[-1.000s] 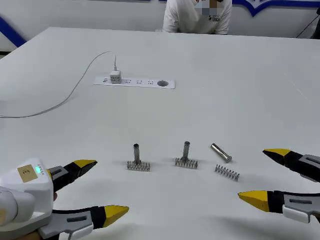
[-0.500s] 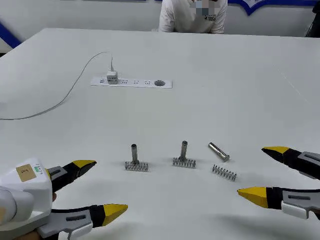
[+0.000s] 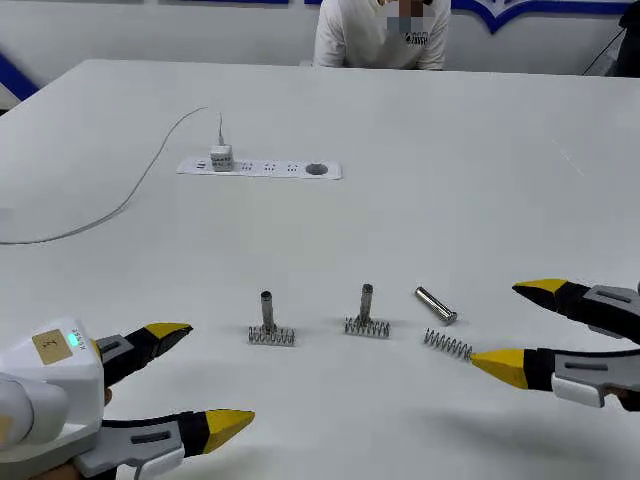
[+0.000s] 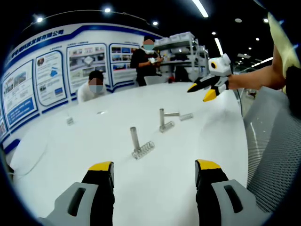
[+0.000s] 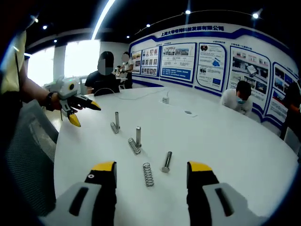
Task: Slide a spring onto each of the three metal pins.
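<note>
Left gripper, jaws spread and empty, hovers over the desk toward its near left corner. Right gripper, likewise spread and empty, sits toward the near right edge, its lower tip just beside the right spring. We read this as the approach to a first pick, since no spring is on a pin yet.

Between the grippers, along the near edge, two pins stand upright: the left pin and the middle pin. Each has a spring lying flat at its foot, the left spring and the middle spring. These seem to touch the bases, though the view is too coarse to be sure. The third pin lies on its side beside the right spring, so we judge it must be stood up or held before a spring can slide on.

Toward the far edge lies a strip, its cable running to the left edge. A person sits beyond the far edge. Nothing stands between jaws and parts.
</note>
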